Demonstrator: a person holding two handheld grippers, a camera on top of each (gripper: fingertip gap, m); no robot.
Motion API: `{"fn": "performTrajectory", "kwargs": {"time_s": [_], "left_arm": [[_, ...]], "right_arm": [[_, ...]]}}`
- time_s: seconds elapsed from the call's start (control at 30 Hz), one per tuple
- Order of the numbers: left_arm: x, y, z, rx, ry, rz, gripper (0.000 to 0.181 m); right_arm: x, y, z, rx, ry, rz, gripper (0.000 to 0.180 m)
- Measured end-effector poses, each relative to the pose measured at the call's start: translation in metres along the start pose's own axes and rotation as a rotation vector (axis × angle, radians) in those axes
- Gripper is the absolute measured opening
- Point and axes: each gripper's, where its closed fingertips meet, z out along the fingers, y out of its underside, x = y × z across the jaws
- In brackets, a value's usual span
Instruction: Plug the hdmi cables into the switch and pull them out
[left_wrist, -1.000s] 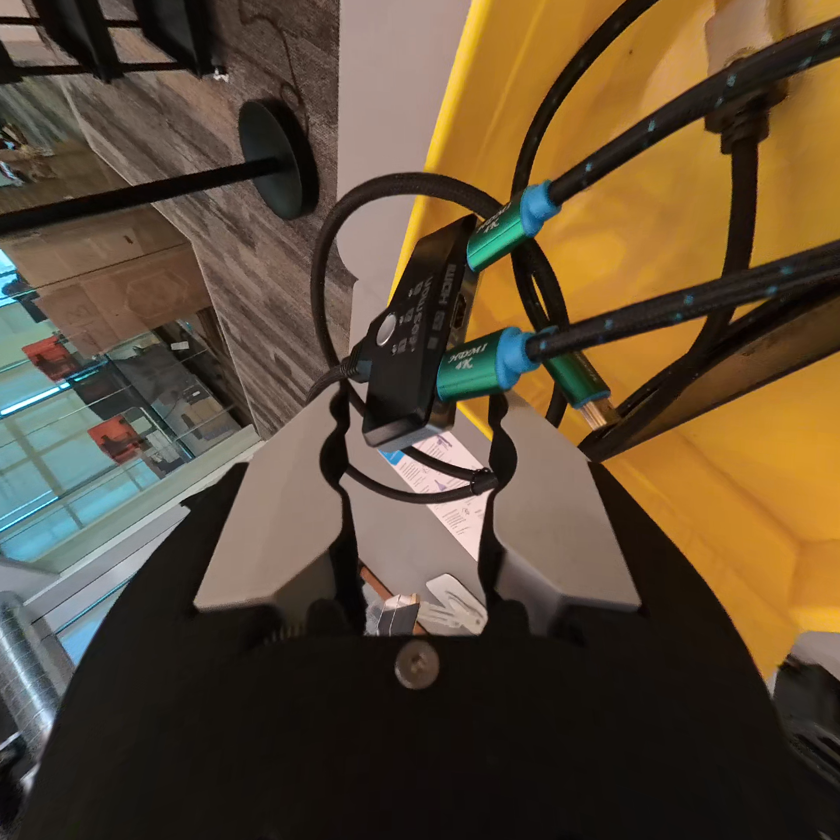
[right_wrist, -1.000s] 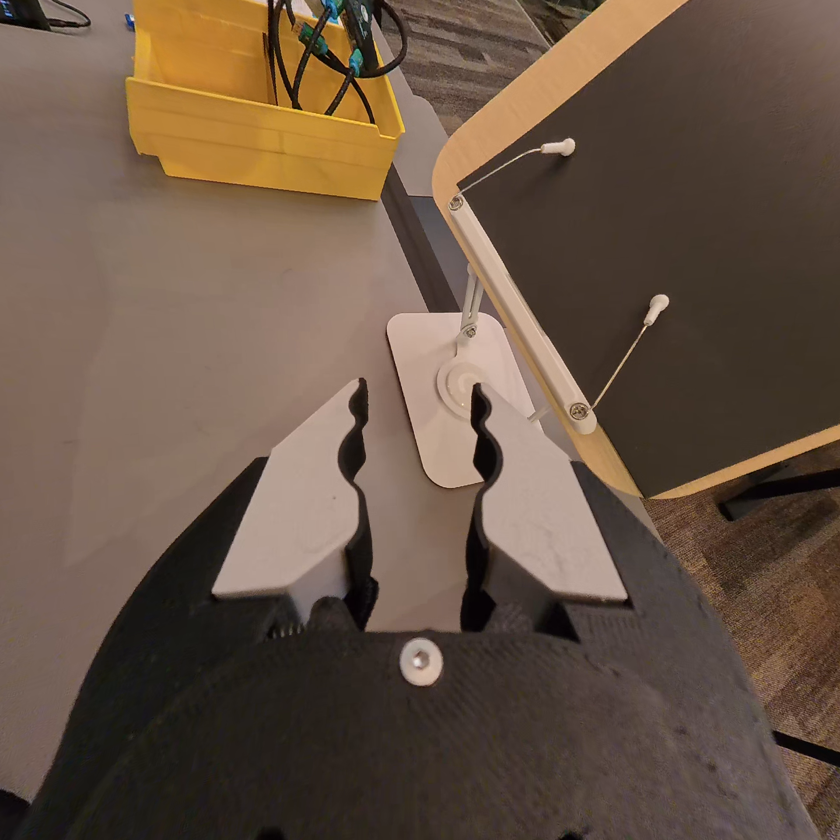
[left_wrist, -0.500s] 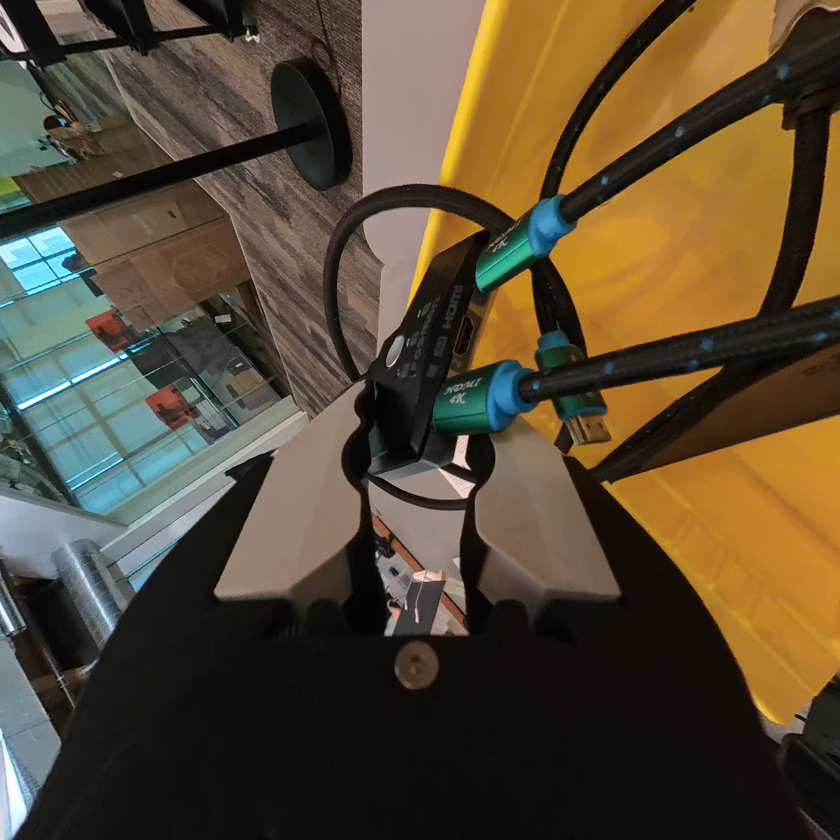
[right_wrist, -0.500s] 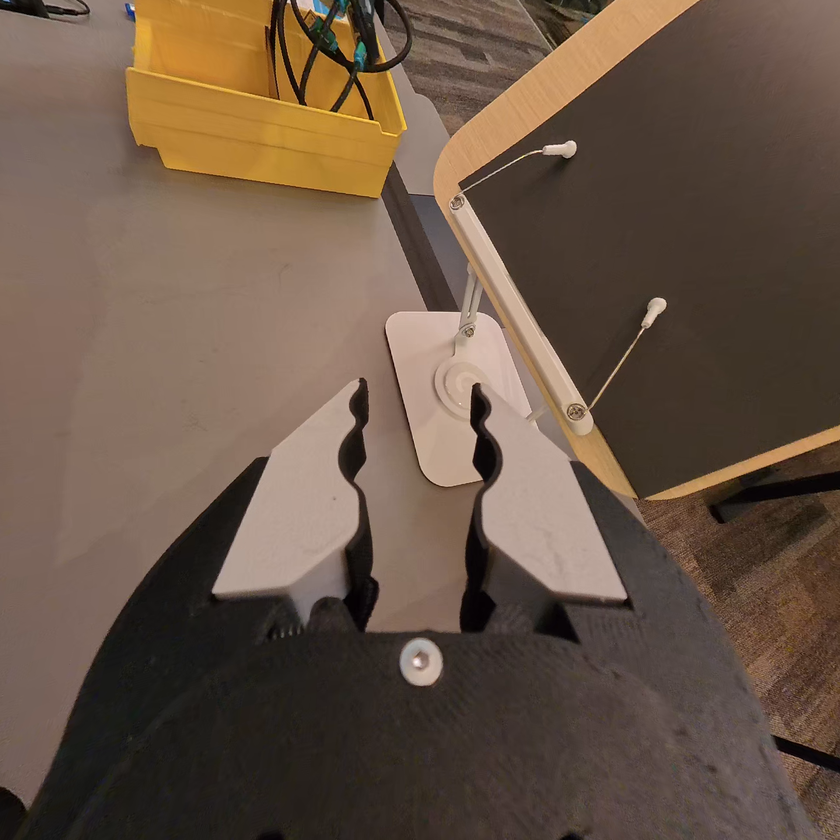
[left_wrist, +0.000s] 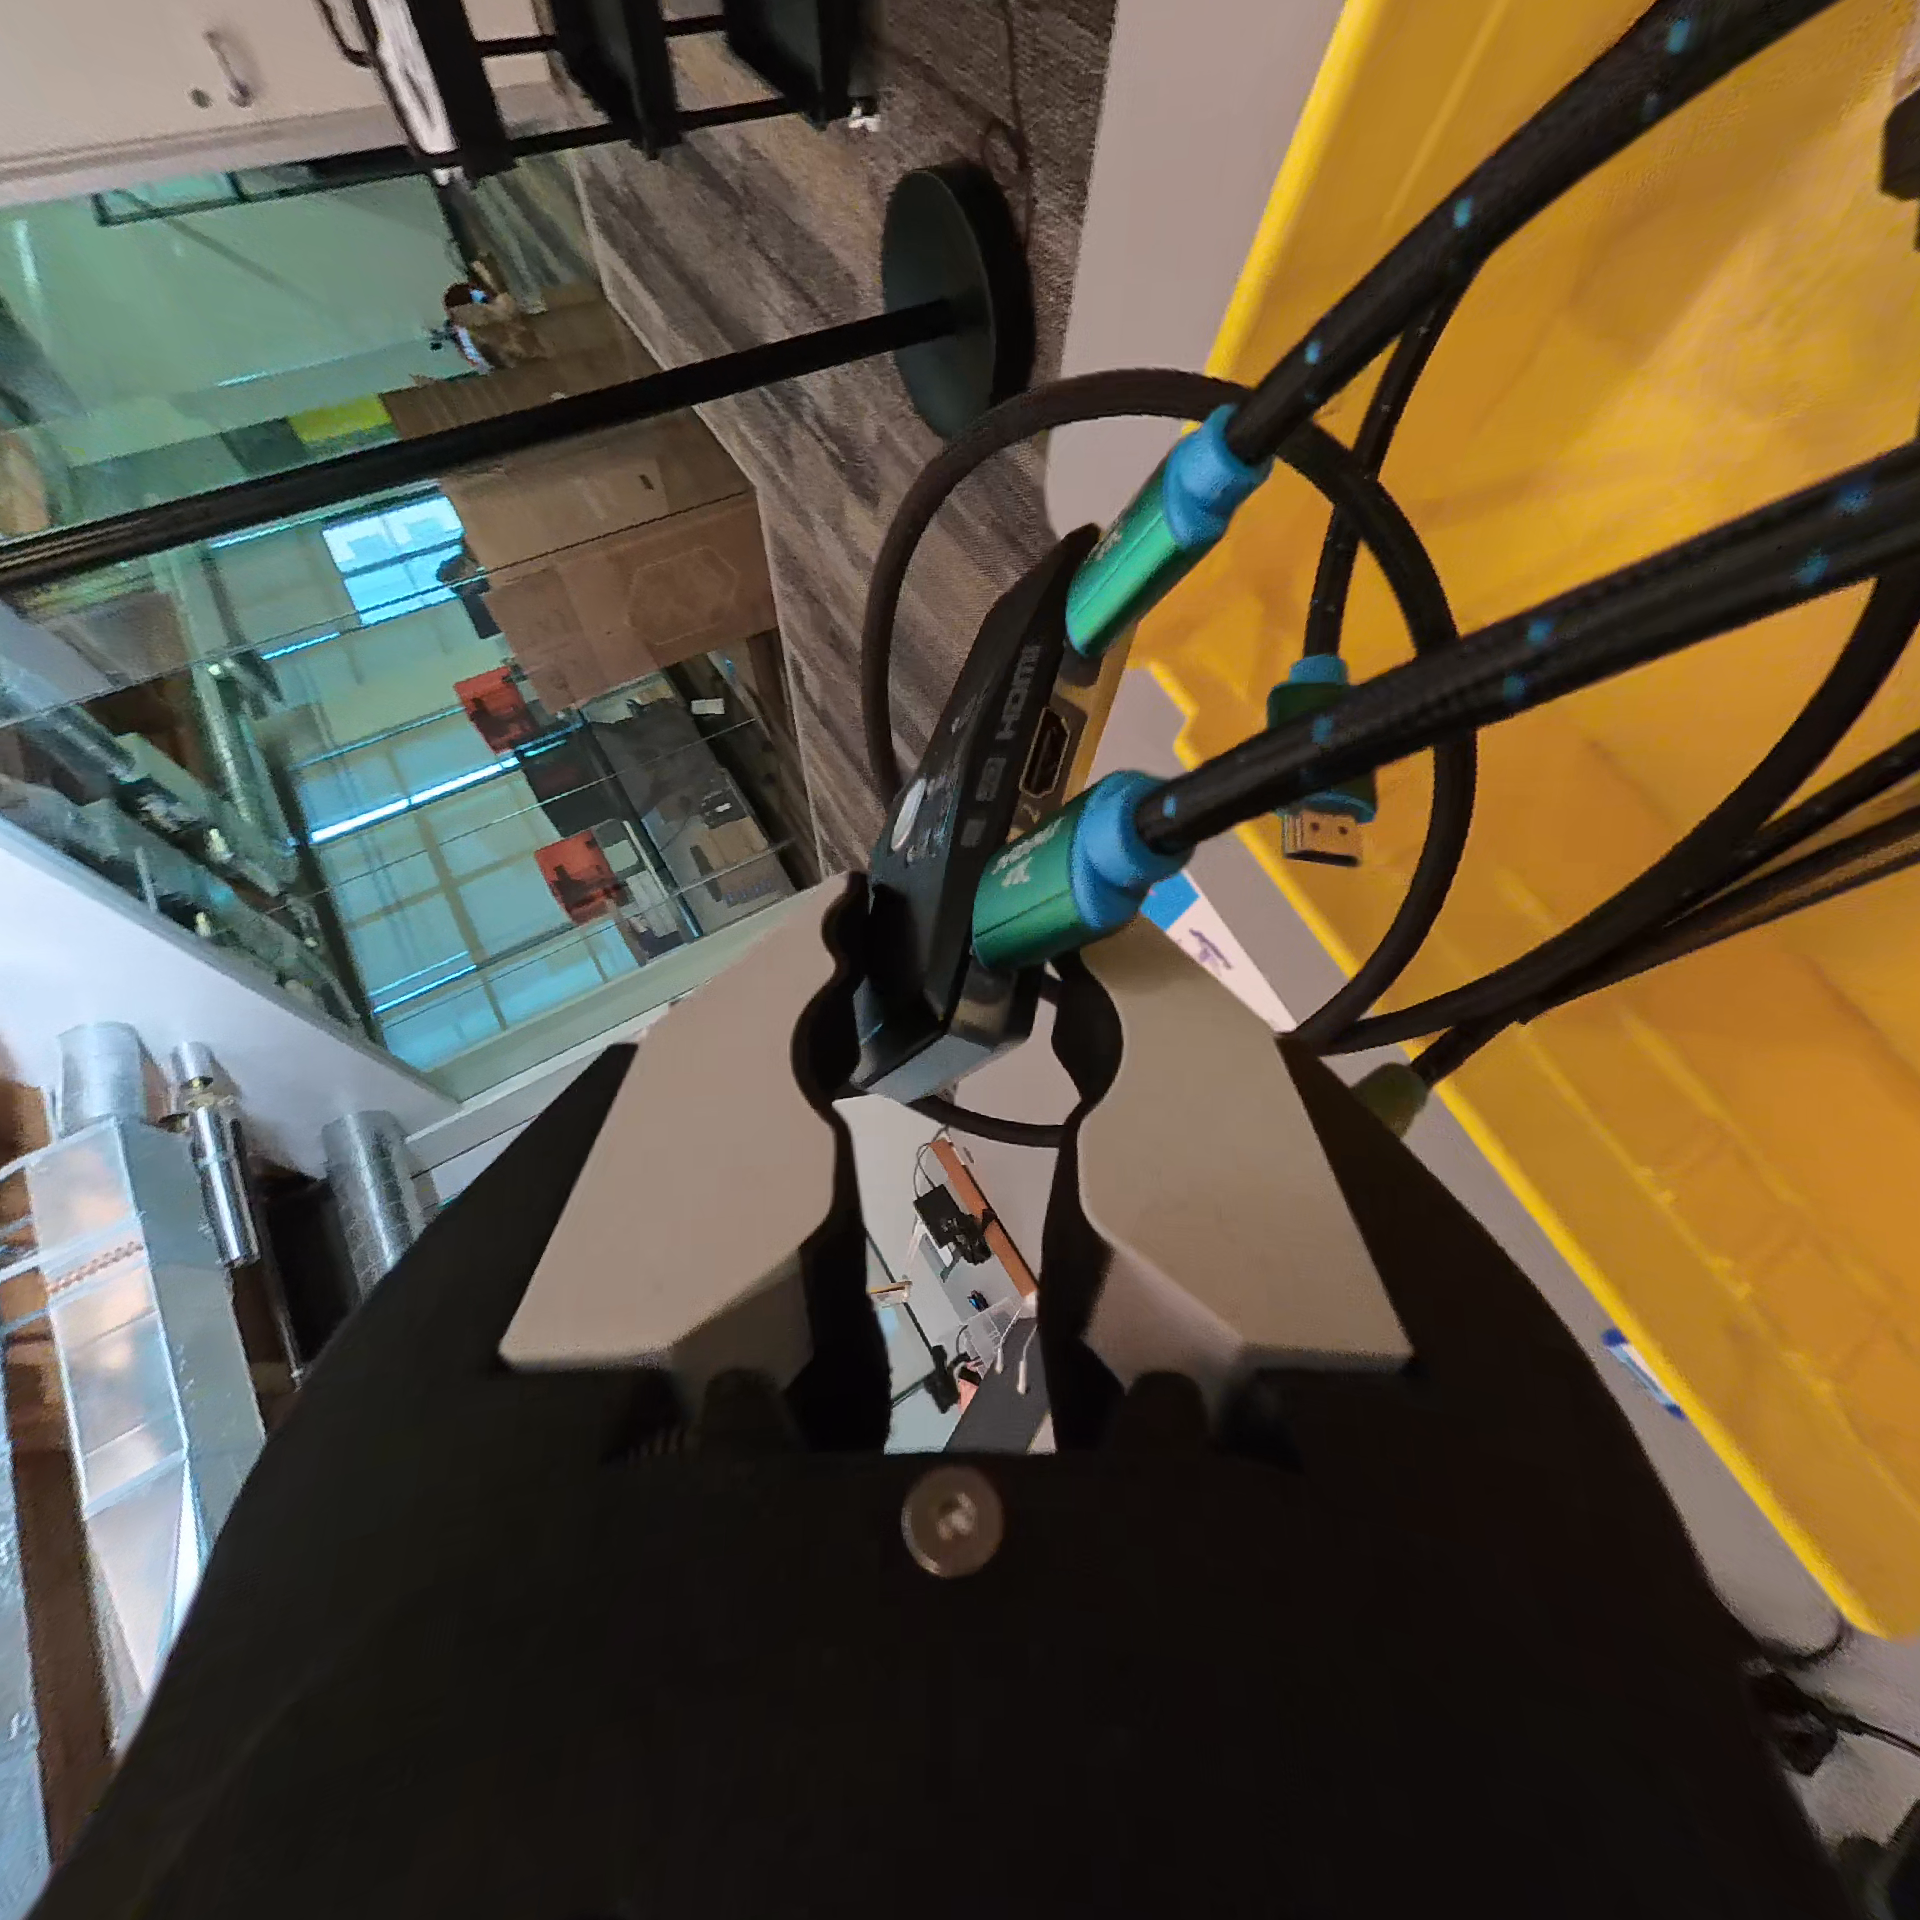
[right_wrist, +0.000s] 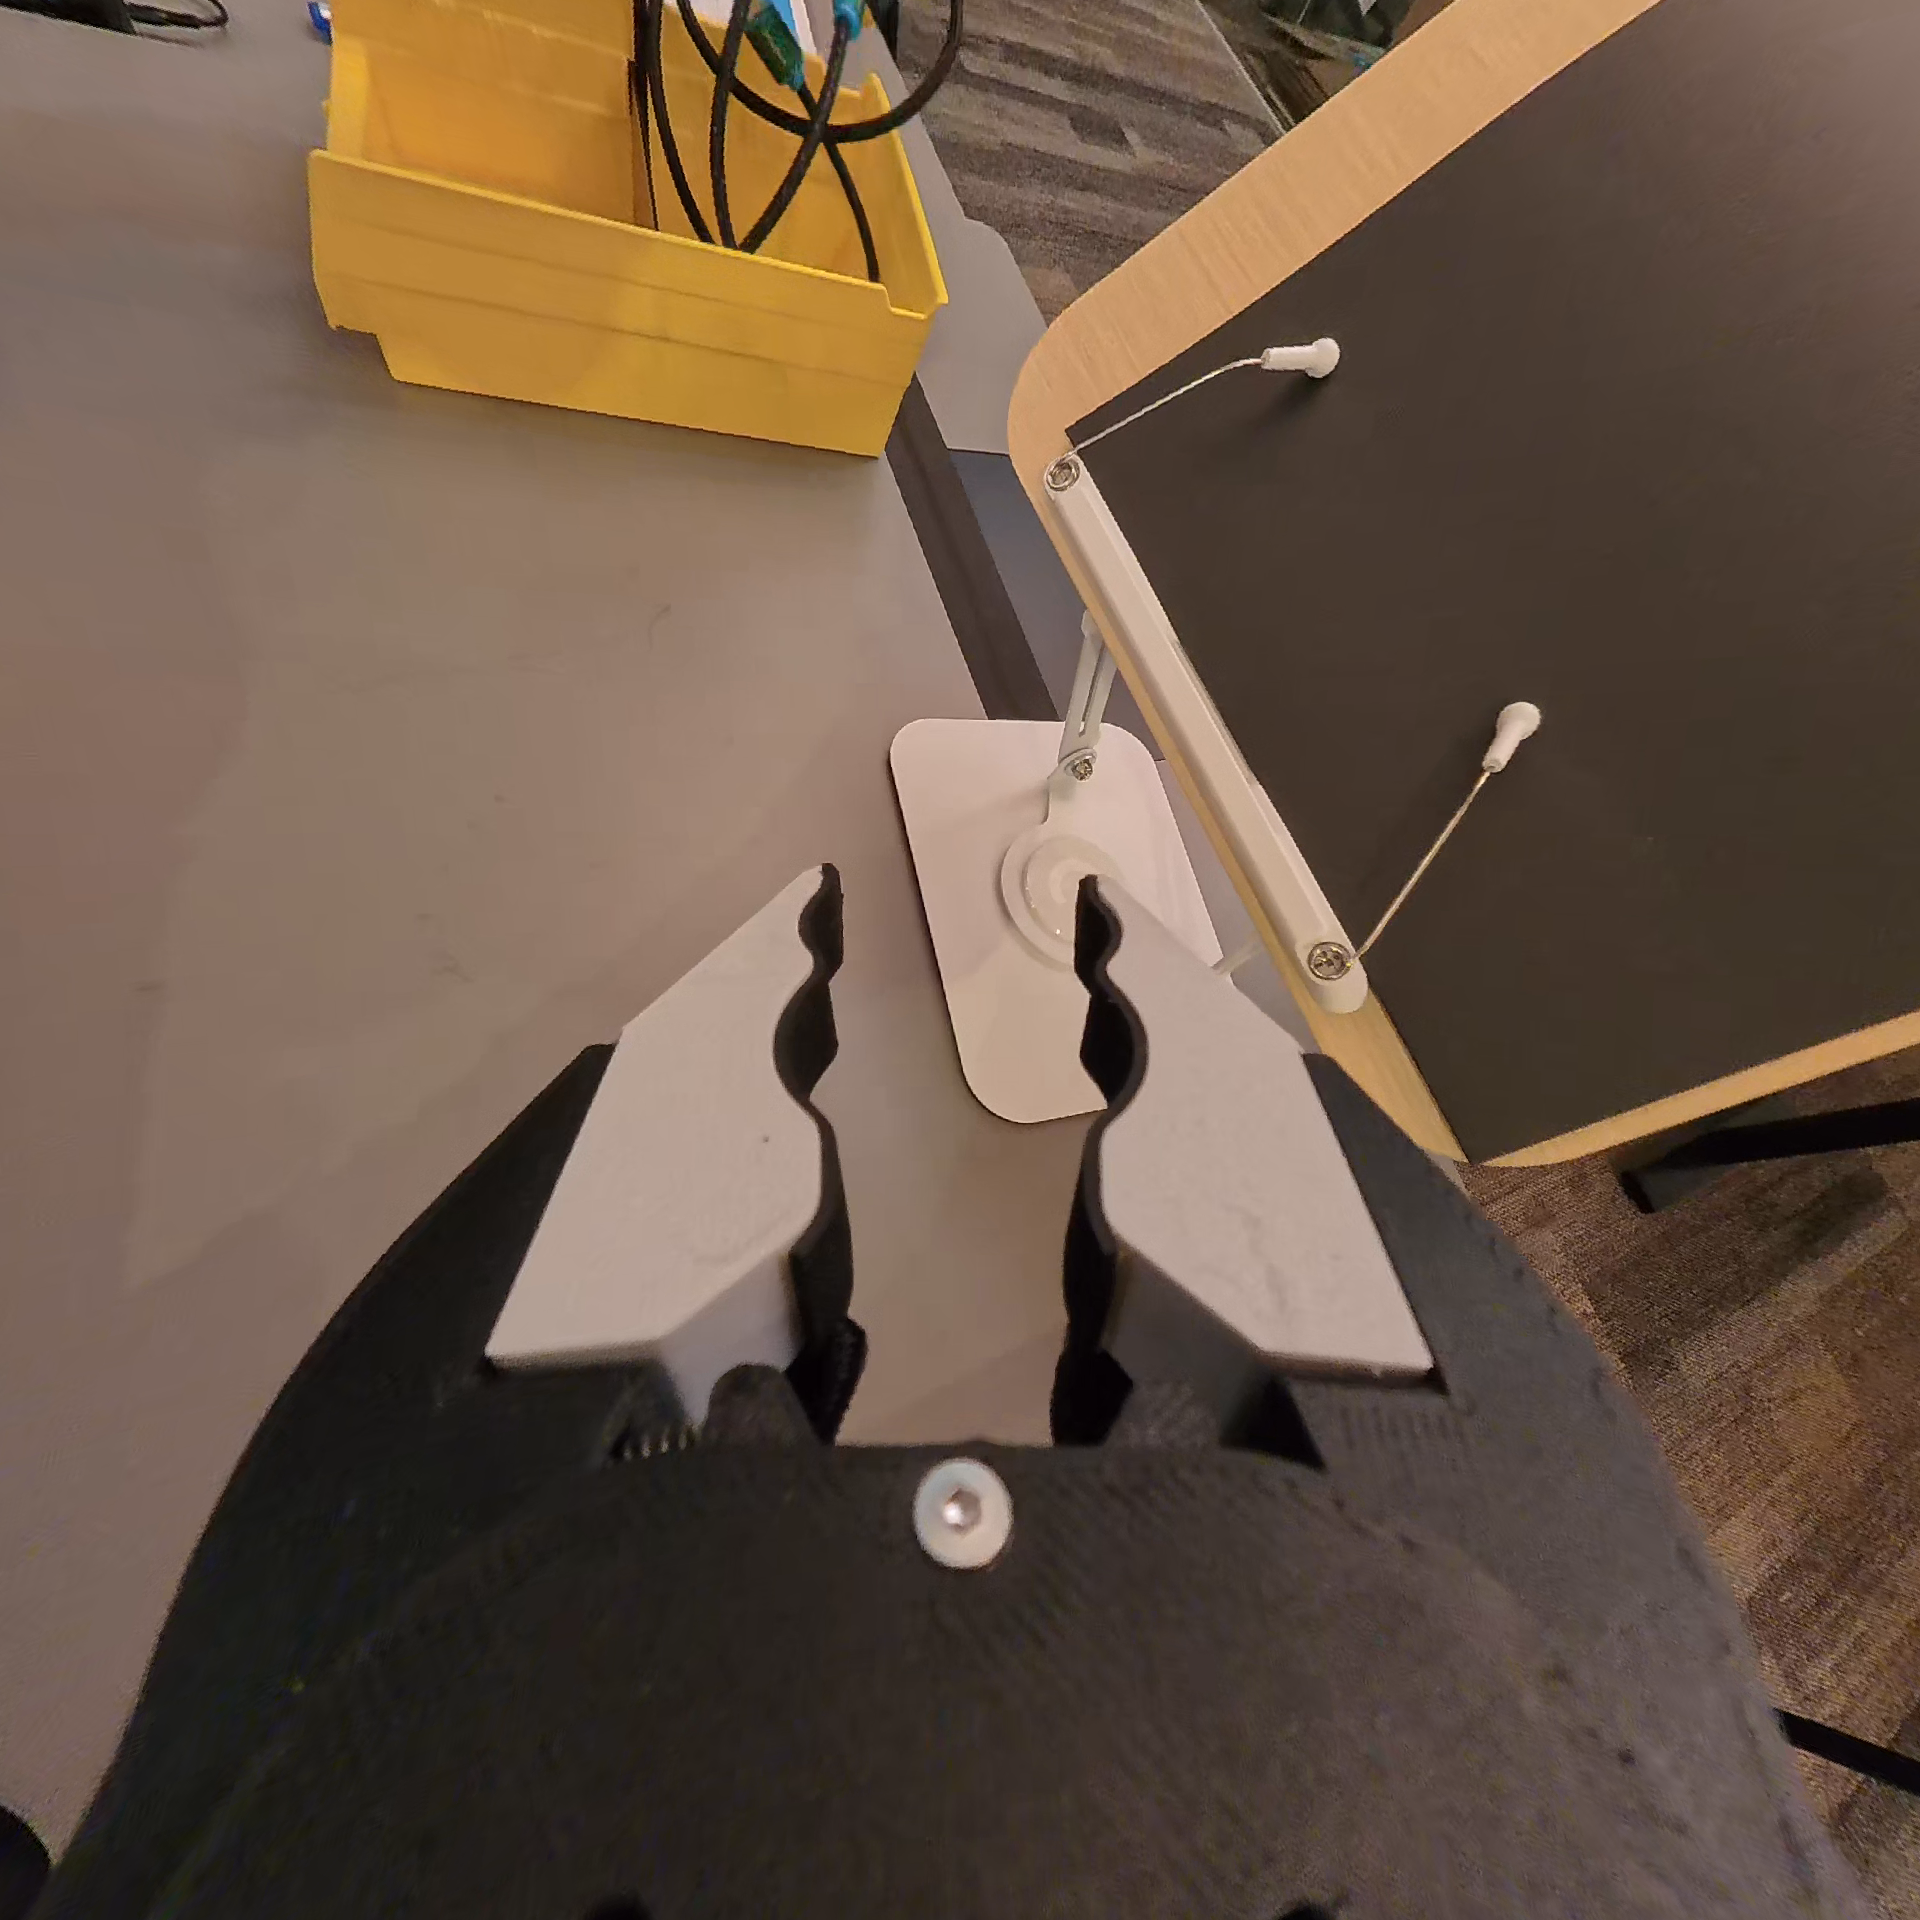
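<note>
A: Left gripper is on the switch, the black box with its near end sitting between the 2 fingertips.

B: Clamped on it?

A: Closed in around it, yes. The left finger presses the top face and the right one meets the other side by the lower plug.

B: Cables?

A: 2 green-shelled HDMI plugs seated in the side of the switch: the upper plug at the far end, the lower plug at the near end, right at the fingertips. The middle port between them is open.

B: And the 3rd cable?

A: A loose plug hangs free beyond the switch, gold tip bare, against the yellow bin. Braided black cables with blue flecks run off to the upper right, and a thin black lead loops around behind the switch.

B: Right side?

A: Right gripper is spread apart and empty over the grey table. Its tips point at a white lamp base. The yellow bin sits well ahead near the table's far edge, with cables draped inside.
</note>
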Motion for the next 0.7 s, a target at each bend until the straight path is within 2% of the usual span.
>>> {"fn": "performTrajectory", "kwargs": {"time_s": [0.3,0.7], "left_arm": [[-0.035,0.032,-0.046,0.012,-0.147,-0.121,0.022],[-0.038,0.023,-0.078,0.072,-0.187,-0.173,0.020]], "right_arm": [[-0.002,-0.007,-0.006,0.025,0.005,-0.012,0.043],[-0.002,-0.016,-0.017,0.067,0.011,-0.018,0.043]]}}
